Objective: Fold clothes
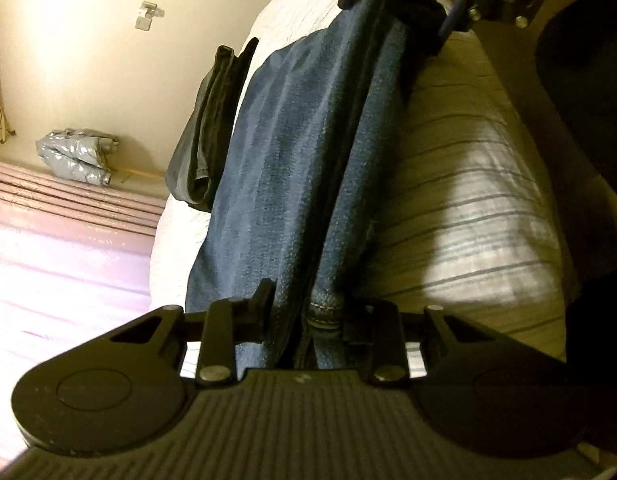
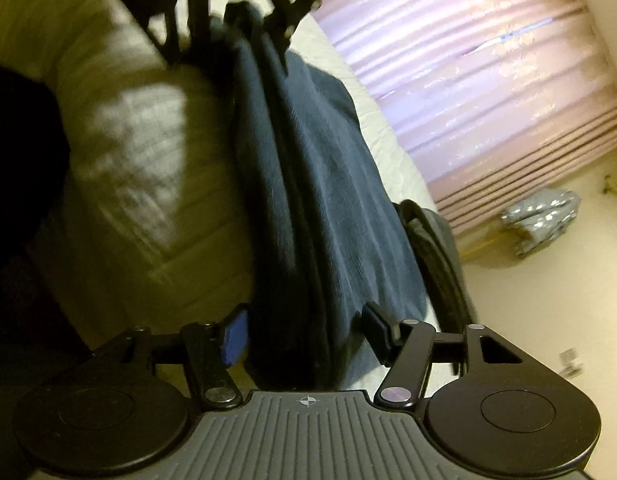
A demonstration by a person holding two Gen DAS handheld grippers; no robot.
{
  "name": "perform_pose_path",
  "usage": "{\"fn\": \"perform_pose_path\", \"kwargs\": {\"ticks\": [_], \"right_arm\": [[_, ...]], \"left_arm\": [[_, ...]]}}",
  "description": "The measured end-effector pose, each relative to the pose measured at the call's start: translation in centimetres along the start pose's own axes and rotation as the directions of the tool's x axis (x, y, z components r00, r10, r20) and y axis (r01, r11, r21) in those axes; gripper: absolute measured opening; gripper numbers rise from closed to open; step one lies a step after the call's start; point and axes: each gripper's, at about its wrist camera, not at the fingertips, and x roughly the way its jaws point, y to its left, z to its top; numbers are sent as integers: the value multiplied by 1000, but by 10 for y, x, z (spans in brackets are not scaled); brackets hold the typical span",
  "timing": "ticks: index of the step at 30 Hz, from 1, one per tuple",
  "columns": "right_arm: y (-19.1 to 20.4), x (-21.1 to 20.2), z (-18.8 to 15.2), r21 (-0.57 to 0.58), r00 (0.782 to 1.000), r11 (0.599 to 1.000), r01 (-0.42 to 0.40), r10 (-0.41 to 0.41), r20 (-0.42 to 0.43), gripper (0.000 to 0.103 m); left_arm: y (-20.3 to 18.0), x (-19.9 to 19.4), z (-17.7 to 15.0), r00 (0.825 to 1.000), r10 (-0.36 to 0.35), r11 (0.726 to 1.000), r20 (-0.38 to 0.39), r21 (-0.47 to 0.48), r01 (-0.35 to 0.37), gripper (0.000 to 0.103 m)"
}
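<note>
Blue denim jeans (image 1: 308, 168), folded lengthwise, stretch across a striped quilted bed (image 1: 468, 208), the left claw (image 1: 308, 312) pinching the stitched hem, the right claw (image 2: 304, 324) parted loosely around the blurred far end.

A bed (image 1: 468, 208) carries everything, spread with a pale cover crossed by thin dark stripes; blue jeans (image 1: 308, 160) lie lengthwise along it, folded into a long strip; just beside them, at the bed's far edge, rests a dark folded garment (image 1: 212, 128), partly overhanging the edge.
</note>
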Motion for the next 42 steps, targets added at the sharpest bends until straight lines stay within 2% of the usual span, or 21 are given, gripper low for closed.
{"fn": "perform_pose_path", "kwargs": {"ticks": [7, 12, 16, 18, 20, 22, 23, 24, 25, 26, 27, 28, 30, 32, 36, 38, 42], "right_arm": [[8, 15, -7, -46, 1000, 999, 6, -6, 1, 62], [20, 20, -18, -75, 998, 996, 53, -49, 45, 69], [20, 26, -24, -11, 993, 998, 63, -62, 97, 71], [10, 30, -28, 84, 989, 996, 31, -43, 141, 71], [-3, 31, -30, 163, 989, 986, -34, 10, 144, 70], [-18, 29, -26, 192, 990, 976, -105, 84, 118, 59], [-30, 29, -22, 201, 986, 968, -149, 131, 99, 53], [-43, 28, -19, 210, 980, 958, -193, 179, 81, 51], [-56, 27, -15, 221, 972, 946, -236, 227, 64, 47], [-73, 26, -10, 229, 961, 934, -274, 271, 46, 45], [-89, 24, -3, 230, 951, 924, -306, 307, 32, 44], [-102, 21, 4, 223, 944, 919, -325, 328, 21, 42], [-129, 18, 17, 211, 929, 908, -363, 371, -1, 39], [-151, 19, 32, 189, 914, 900, -392, 405, -34, 36], [-196, 22, 55, 166, 874, 873, -458, 477, -96, 34], [-216, 23, 69, 154, 867, 870, -468, 486, -112, 32], [-259, 17, 96, 149, 859, 869, -472, 491, -142, 30]], "left_arm": [[-8, -6, -7, 999, 28, 999, 33, -31, -27, 28], [-18, -13, -17, 996, 51, 997, 67, -68, -46, 28], [-16, -12, -20, 996, 45, 996, 79, -79, -39, 29], [-11, -13, -19, 997, 18, 998, 76, -63, -13, 29], [-5, -12, -17, 998, -19, 999, 66, -43, 22, 30], [8, -12, -13, 996, -76, 996, 41, -40, 78, 32], [15, -12, -11, 994, -105, 994, 24, -33, 106, 35], [21, -11, -8, 991, -131, 991, -2, -12, 131, 44], [28, -10, -5, 988, -150, 988, -23, 16, 151, 48], [35, -8, -2, 985, -168, 985, -34, 30, 169, 55], [42, -5, 0, 982, -186, 981, -43, 40, 188, 57], [50, -3, 2, 978, -204, 977, -52, 48, 207, 55], [64, -1, 7, 962, -263, 963, -79, 45, 267, 33], [78, -3, 10, 952, -294, 953, -90, 49, 299, 24], [129, -12, 11, 931, -357, 934, -80, -17, 357, 18], [160, -15, 11, 926, -371, 928, -64, -50, 369, 17], [218, -14, 11, 929, -370, 928, -25, -61, 368, 17]]}}
